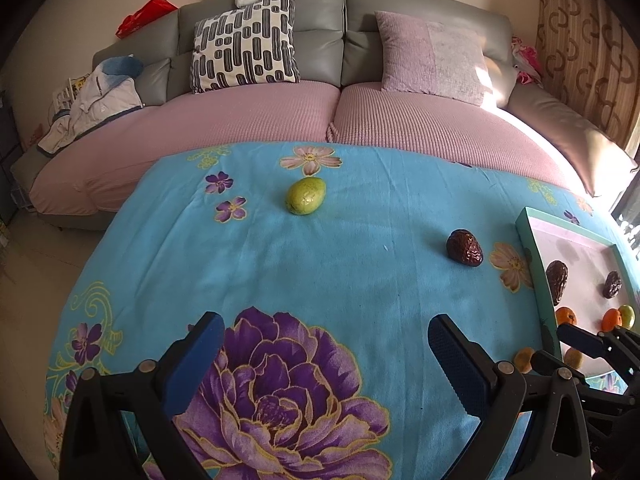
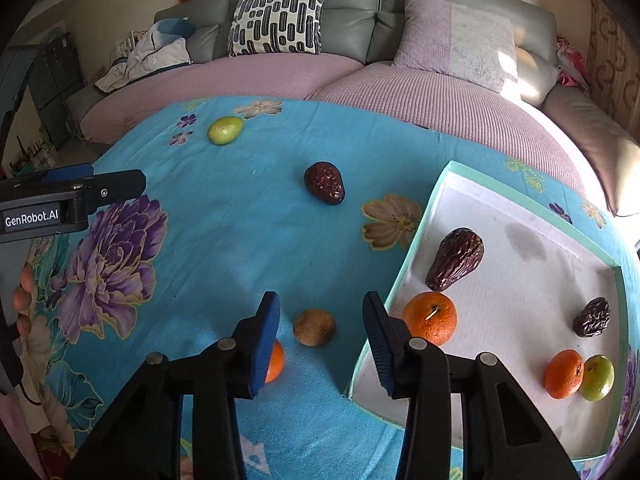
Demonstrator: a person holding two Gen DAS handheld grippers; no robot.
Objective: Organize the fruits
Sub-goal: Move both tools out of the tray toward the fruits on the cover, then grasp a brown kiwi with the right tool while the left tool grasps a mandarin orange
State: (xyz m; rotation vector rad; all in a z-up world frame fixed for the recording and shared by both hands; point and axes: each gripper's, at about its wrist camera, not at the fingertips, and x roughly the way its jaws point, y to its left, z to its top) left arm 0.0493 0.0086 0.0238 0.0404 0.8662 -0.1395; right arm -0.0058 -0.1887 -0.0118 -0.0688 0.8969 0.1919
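Observation:
On the blue floral cloth (image 2: 224,216) lie a green fruit (image 2: 225,130) (image 1: 306,196), a dark wrinkled fruit (image 2: 325,183) (image 1: 465,248), a small brown fruit (image 2: 314,327) and an orange (image 2: 275,361) partly hidden behind my right gripper's left finger. My right gripper (image 2: 322,320) is open with the brown fruit between its fingers, not touching. The teal-rimmed tray (image 2: 436,184) (image 1: 532,248) holds two dark fruits, two oranges and a green fruit. My left gripper (image 1: 326,354) hangs open and empty over the purple flower print, far from the loose fruits.
A grey sofa (image 1: 344,24) with pink covers, a patterned cushion (image 1: 246,44) and a lilac cushion (image 1: 432,58) stands behind the table. Clothes (image 1: 92,104) lie on its left end. The left gripper's body (image 2: 60,204) and a hand's fingers (image 2: 24,292) show at the left of the right wrist view.

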